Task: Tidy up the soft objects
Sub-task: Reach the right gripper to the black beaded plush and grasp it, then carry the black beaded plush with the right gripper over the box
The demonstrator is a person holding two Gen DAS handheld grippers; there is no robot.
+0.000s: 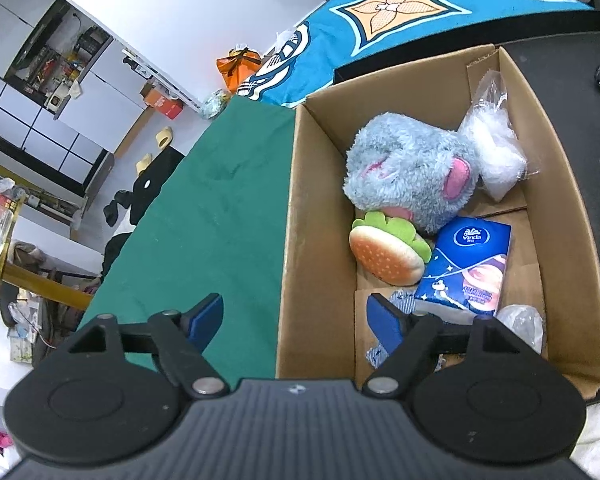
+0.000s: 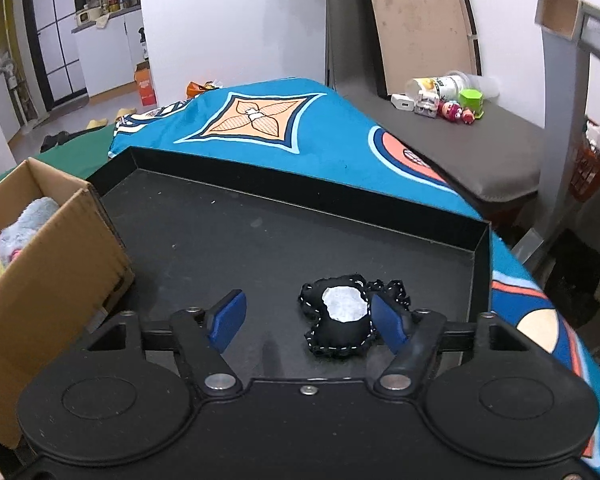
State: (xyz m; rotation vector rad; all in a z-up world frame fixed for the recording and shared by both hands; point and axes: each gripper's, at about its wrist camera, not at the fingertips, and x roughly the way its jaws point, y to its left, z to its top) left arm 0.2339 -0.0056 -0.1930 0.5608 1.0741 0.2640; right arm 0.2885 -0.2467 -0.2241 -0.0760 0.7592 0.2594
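In the left wrist view a cardboard box point(image 1: 296, 208) holds a grey plush mouse point(image 1: 412, 172), a plush burger point(image 1: 388, 248), a blue tissue pack point(image 1: 468, 264), a clear plastic bag point(image 1: 496, 148) and a striped cloth point(image 1: 404, 300). My left gripper point(image 1: 296, 320) hangs open across the box's near left wall, with one pad point(image 1: 384, 320) inside and nothing between the pads. In the right wrist view a small black plush with a white patch point(image 2: 340, 320) lies on the black tray point(image 2: 260, 240). My right gripper point(image 2: 308, 320) stands open around it, the right pad point(image 2: 388, 320) beside the plush, the left pad apart from it.
The box point(image 2: 40, 260) sits at the tray's left edge. A green cloth point(image 1: 220, 200) covers the table left of the box, and a blue patterned cloth point(image 2: 300, 128) lies behind the tray. Small toys and cups point(image 2: 444, 100) stand on a grey surface at the far right.
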